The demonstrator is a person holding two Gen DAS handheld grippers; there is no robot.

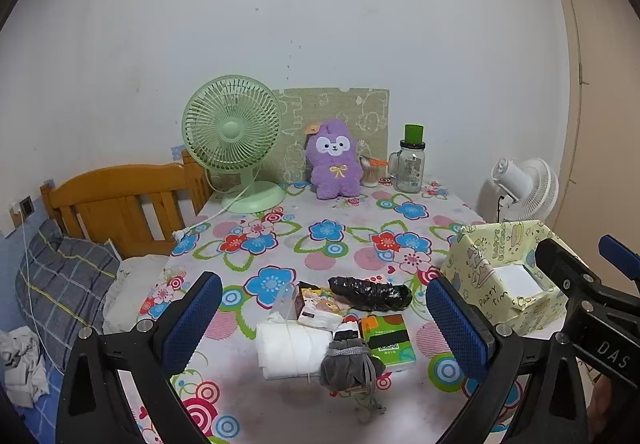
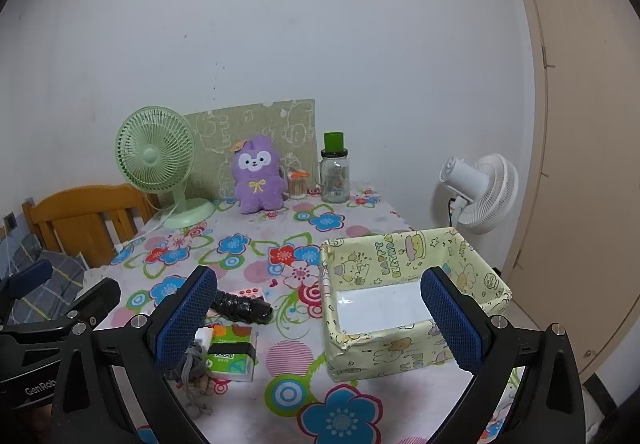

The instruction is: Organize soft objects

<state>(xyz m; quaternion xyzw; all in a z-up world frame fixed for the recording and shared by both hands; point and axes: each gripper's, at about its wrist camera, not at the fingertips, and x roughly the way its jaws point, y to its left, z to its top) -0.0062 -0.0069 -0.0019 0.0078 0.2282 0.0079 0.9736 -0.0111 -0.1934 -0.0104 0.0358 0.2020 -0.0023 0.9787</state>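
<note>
Both grippers are shown held above the flowered tablecloth with nothing grasped. The left gripper has its fingers spread wide, and between them, ahead of the tips, lies the cluster of soft things: a white folded cloth, a grey drawstring pouch touching it, a green tissue pack just beside the pouch, and a black crumpled bag beyond them. The right gripper is likewise spread; the open yellow box stands between its fingers, toward the right one, with the tissue pack and pouch beside its left finger. The step in hand is judged to be a first pick from the cluster. It would be done well if one item were taken at its outer edge, the pouch being nearest, so that its neighbours are not dragged along. Soft cloth should be pinched deep at a fold and lifted clear before being carried to the box, which appears to hold none of them yet.
</note>
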